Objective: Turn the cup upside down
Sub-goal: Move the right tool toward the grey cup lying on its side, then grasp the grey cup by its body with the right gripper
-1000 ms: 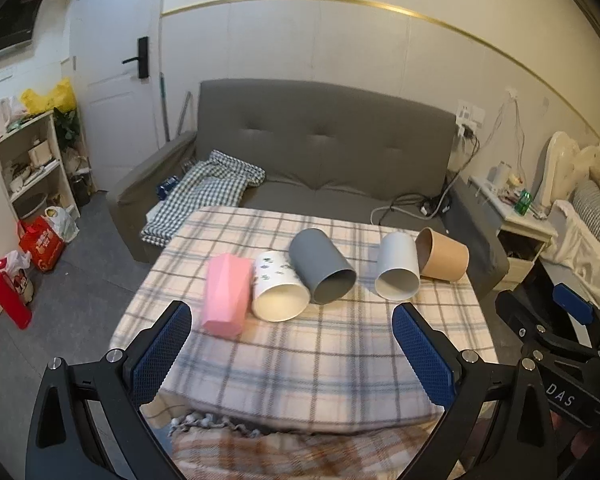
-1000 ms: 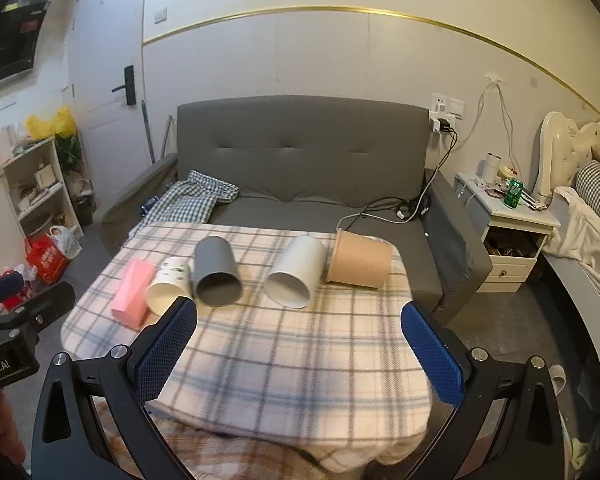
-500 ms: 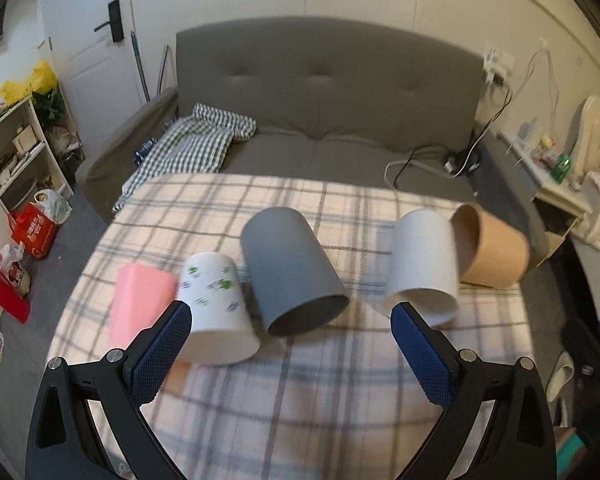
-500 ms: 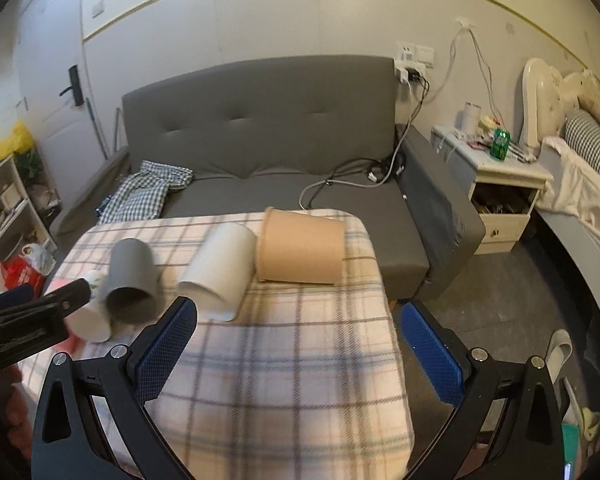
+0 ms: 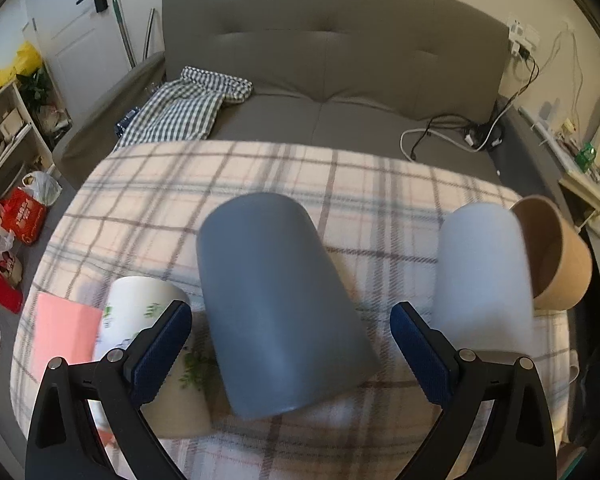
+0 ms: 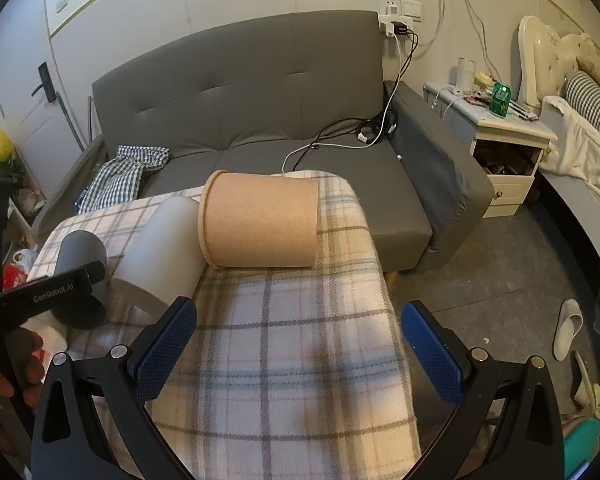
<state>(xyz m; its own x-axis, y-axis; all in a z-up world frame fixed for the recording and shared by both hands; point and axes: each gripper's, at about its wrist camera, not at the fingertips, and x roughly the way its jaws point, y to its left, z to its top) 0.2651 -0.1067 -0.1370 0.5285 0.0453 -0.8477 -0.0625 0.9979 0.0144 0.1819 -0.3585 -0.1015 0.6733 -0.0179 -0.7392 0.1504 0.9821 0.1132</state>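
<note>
Several cups lie on their sides on the plaid-covered table (image 5: 380,200). A dark grey cup (image 5: 276,304) lies between the open fingers of my left gripper (image 5: 290,350), which is not closed on it. Beside it are a white leaf-print cup (image 5: 140,312), a pink cup (image 5: 66,332), a pale white cup (image 5: 484,276) and a brown paper cup (image 5: 560,256). My right gripper (image 6: 298,348) is open and empty over the table, short of the brown cup (image 6: 260,224) and the white cup (image 6: 168,248).
A grey sofa (image 6: 260,112) with a checked cloth (image 5: 180,108) and cables stands behind the table. A nightstand (image 6: 504,128) and a bed are at the right. Shelves and bags are at the left. The table's right edge (image 6: 380,264) drops to the floor.
My left gripper has moved forward and down until the dark grey cup lies between its fingers. My right gripper has moved right and closer to the brown cup.
</note>
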